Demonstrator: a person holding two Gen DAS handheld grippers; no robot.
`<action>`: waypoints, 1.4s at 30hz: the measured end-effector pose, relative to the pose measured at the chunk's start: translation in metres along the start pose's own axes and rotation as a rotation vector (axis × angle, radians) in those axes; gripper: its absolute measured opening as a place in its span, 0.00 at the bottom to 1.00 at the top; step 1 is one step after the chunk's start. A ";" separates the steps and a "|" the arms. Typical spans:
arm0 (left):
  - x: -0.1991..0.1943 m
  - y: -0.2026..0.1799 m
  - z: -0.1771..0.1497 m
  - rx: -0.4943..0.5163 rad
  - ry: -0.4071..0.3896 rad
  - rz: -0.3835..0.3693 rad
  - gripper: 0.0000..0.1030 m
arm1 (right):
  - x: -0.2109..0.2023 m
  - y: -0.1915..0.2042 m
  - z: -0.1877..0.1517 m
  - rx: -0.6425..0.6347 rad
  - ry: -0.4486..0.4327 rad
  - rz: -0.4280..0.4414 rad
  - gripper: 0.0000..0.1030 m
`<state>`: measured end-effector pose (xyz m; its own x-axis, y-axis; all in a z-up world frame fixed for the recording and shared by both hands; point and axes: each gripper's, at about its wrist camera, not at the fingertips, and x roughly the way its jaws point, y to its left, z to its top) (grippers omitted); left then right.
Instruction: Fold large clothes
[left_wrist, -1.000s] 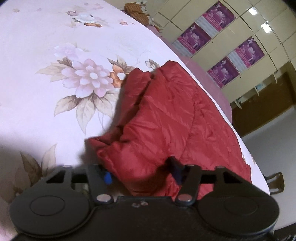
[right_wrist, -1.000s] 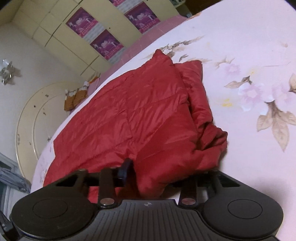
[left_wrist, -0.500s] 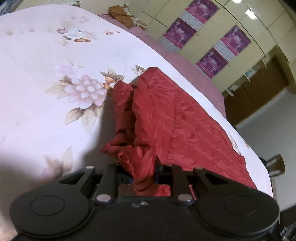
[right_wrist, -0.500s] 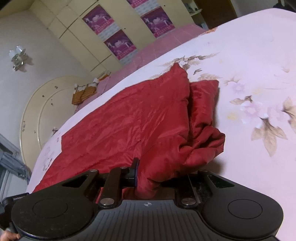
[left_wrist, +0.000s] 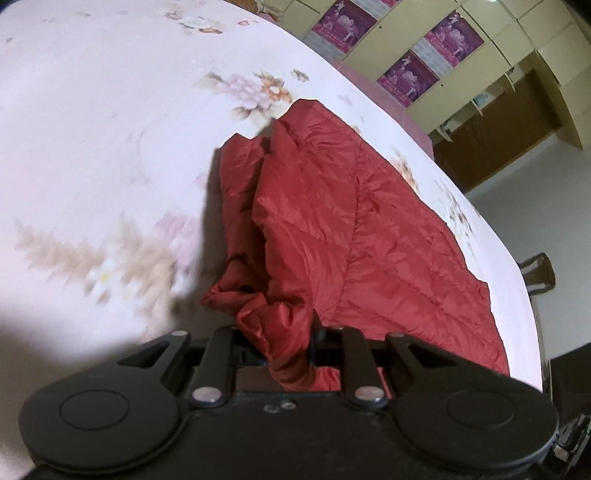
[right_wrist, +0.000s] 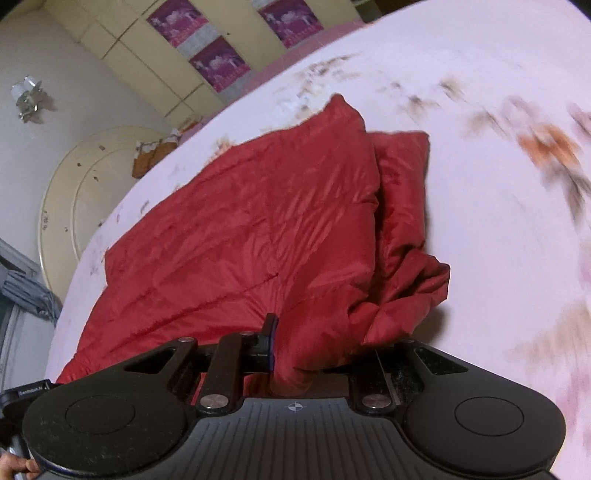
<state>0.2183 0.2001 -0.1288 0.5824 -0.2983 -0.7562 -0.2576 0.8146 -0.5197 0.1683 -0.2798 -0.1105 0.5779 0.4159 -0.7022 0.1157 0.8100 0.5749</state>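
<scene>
- The red quilted jacket lies on the bed, its shiny, puffy fabric crossed by stitched seams and fine wrinkles.
- The bed's sheet is pale pink with a printed flower pattern, blurred in both views.
- The left gripper is clenched on a bunched fold of the jacket's near edge; the cloth bulges out between its black fingers.
- The right gripper likewise pinches a gathered wad of the same jacket; only one dark finger shows clearly, the other is hidden by fabric.
- A loose, crumpled sleeve-like part sits beside the main panel, at the left in the left wrist view and at the right in the right wrist view.
- Only the left wrist view shows a brown wooden door and a chair back past the bed's edge.
- Only the right wrist view shows a rounded cream headboard and a wall lamp.
- Both show cream cabinets with purple posters.
</scene>
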 end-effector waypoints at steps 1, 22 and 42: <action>-0.002 0.003 -0.004 0.010 -0.001 0.001 0.18 | -0.004 0.000 -0.006 0.007 -0.002 0.000 0.19; 0.003 0.006 -0.040 -0.055 -0.025 0.005 0.75 | -0.064 0.040 -0.003 -0.233 -0.271 -0.237 0.56; 0.022 -0.001 -0.039 -0.133 -0.075 -0.061 0.73 | 0.059 0.141 0.001 -0.578 -0.128 -0.076 0.56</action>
<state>0.2013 0.1727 -0.1604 0.6545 -0.3036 -0.6925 -0.3165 0.7217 -0.6156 0.2191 -0.1417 -0.0705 0.6825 0.3242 -0.6551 -0.2772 0.9441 0.1785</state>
